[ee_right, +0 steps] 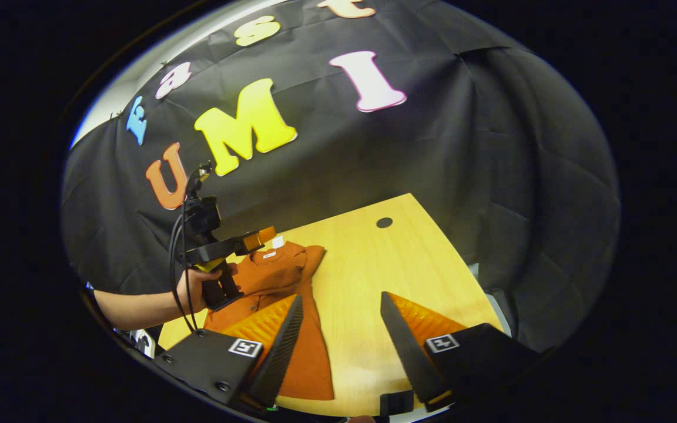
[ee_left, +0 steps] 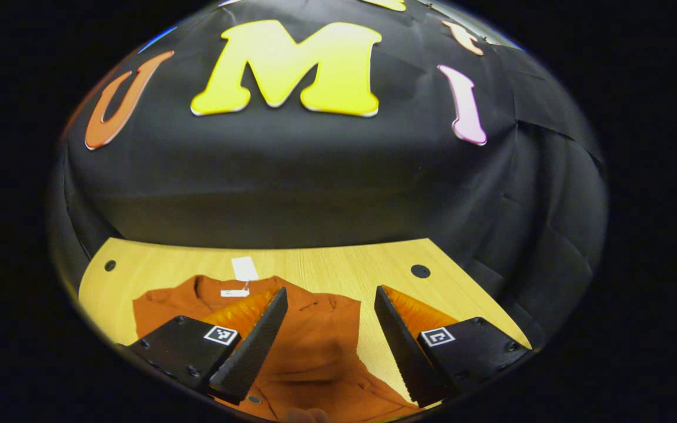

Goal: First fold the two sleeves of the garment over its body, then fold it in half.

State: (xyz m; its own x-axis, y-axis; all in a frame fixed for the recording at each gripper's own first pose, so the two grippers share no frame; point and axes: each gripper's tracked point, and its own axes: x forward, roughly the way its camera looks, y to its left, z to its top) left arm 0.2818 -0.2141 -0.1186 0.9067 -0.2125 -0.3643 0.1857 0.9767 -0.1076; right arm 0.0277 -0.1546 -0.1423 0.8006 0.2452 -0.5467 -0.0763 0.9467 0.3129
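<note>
Left gripper view looks down on the orange garment [ee_left: 315,346] lying on the wooden table [ee_left: 338,264], collar and white tag [ee_left: 245,268] toward the wall, with the left gripper [ee_left: 329,335] spread wide above it, gripping nothing. Right gripper view adds the person's hand [ee_right: 193,289] holding that gripper over the collar, while the right gripper [ee_right: 338,341] hangs released over the garment's edge and bare table.
</note>
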